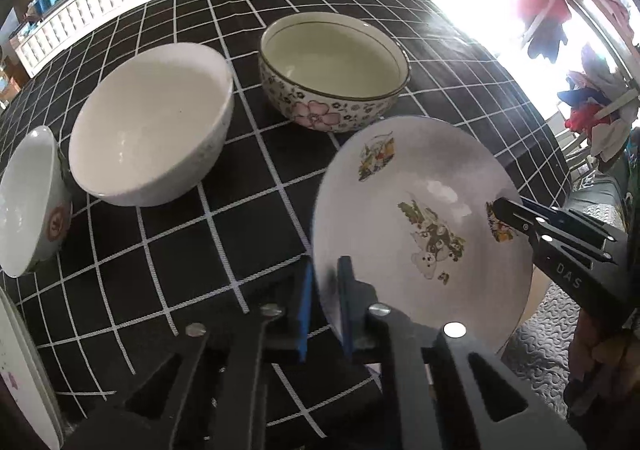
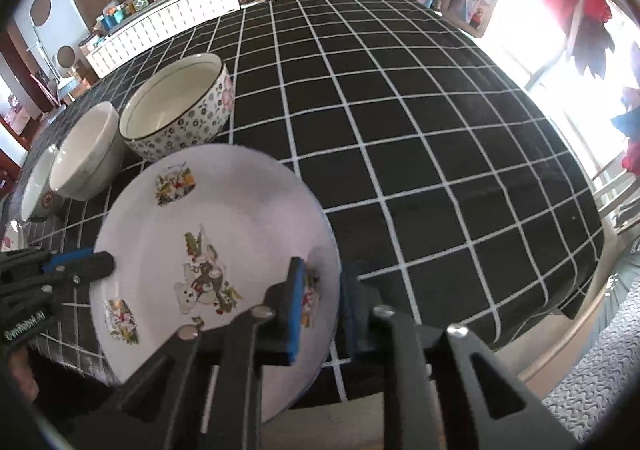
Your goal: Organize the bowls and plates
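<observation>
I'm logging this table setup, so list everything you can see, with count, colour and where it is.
plate: one, white with cartoon prints, held over the table's near edge
floral bowl: one, cream inside, flower pattern outside, behind the plate
plain bowl: one, white, left of the floral bowl
small bowl: one, white with a red mark, far left
tablecloth: one, black with a white grid, covers the table
left gripper: black, blue pads, astride the plate's left rim
right gripper: black, blue pads, astride its right rim

Bright window (image 2: 568,61), white drawer cabinet (image 2: 160,29) behind
</observation>
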